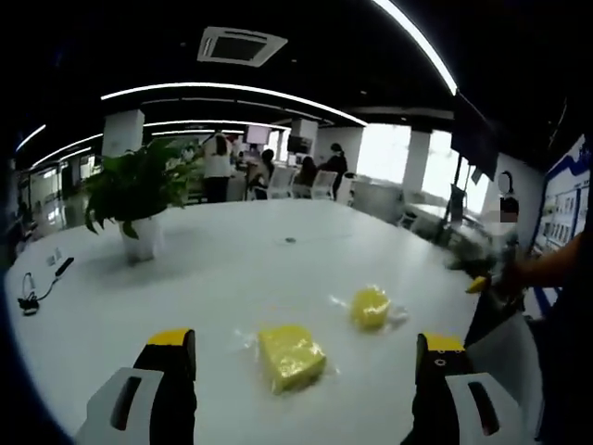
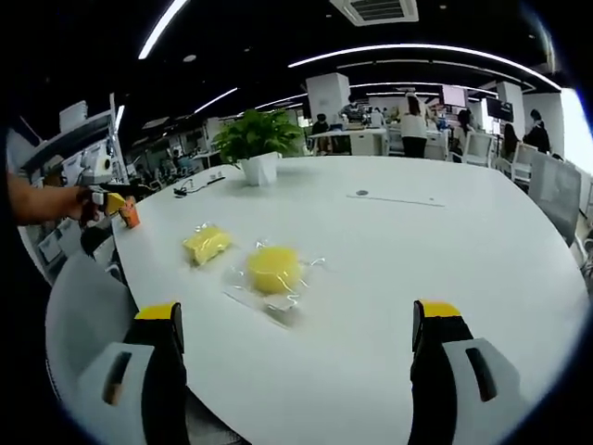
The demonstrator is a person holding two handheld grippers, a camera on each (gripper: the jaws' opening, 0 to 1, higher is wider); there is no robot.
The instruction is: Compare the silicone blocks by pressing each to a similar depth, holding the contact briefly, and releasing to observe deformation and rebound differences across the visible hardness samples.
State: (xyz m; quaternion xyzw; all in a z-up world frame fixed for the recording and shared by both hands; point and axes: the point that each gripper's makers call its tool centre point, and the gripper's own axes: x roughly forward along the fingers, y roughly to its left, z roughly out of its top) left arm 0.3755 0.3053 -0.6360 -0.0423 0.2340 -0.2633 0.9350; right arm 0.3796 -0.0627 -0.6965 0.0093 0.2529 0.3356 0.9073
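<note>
Open office — strip lights [image 1: 232, 91], white table [image 1: 241, 260], potted plant [image 1: 139, 199].

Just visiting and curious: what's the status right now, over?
Left gripper open, right gripper open, both above the white table. Square yellow silicone block and round yellow silicone block, both bagged, untouched. Nothing in the way.

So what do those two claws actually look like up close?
Both look alike. The left claw has two black jaws with yellow tips, each flanked by a pale grey shell with a dark slot. The right claw has the same build, though the slot in one of its shells looks orange. No cables or sleeves are visible on them.
</note>
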